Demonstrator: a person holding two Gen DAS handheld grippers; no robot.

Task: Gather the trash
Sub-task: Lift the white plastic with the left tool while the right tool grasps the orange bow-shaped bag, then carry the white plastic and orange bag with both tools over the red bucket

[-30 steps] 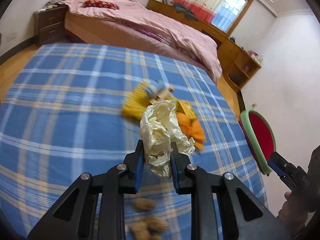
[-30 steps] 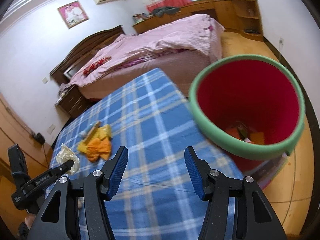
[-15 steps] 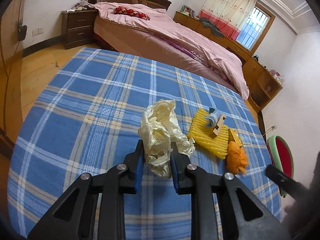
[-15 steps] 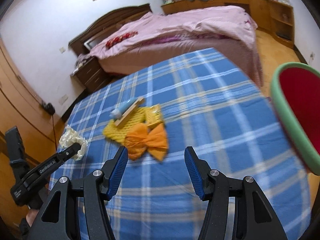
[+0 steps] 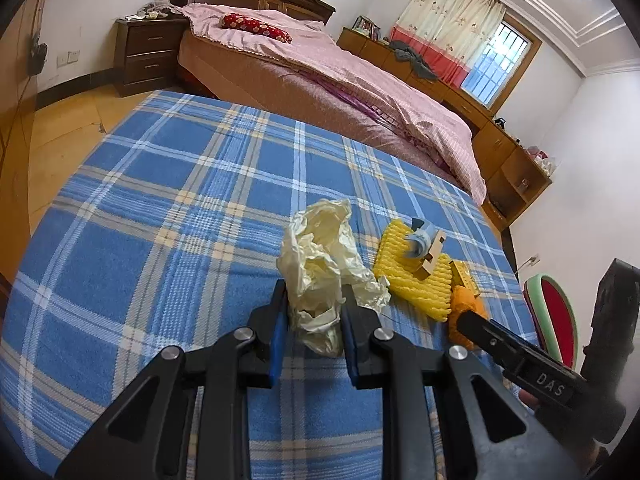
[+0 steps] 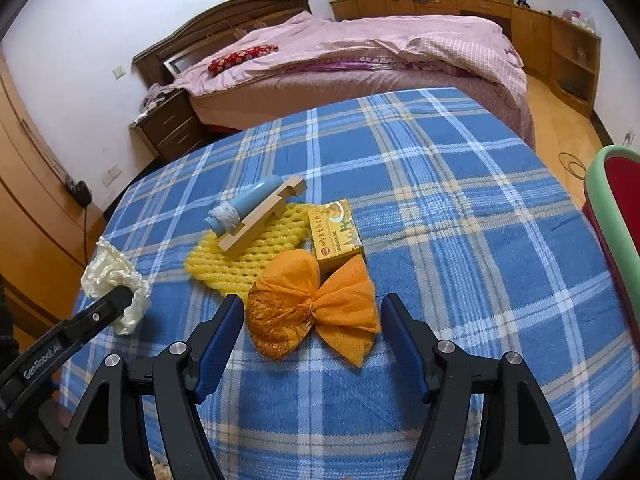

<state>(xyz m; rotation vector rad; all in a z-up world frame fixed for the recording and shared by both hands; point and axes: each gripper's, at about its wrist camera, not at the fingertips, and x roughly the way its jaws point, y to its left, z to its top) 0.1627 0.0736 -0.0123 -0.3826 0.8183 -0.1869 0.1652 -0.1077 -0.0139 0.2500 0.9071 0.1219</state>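
Left hand-held gripper (image 5: 313, 332) stays clamped on crumpled cream plastic bag (image 5: 322, 256); right hand-held gripper (image 6: 312, 330), open, has swung from red green-rimmed bin (image 6: 612, 216) to straddle orange mesh bag (image 6: 310, 314), next pickup.

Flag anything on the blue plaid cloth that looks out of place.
A blue tube lies propped askew on a wooden piece, both atop the yellow foam net. Otherwise just loose trash; nothing spilled.
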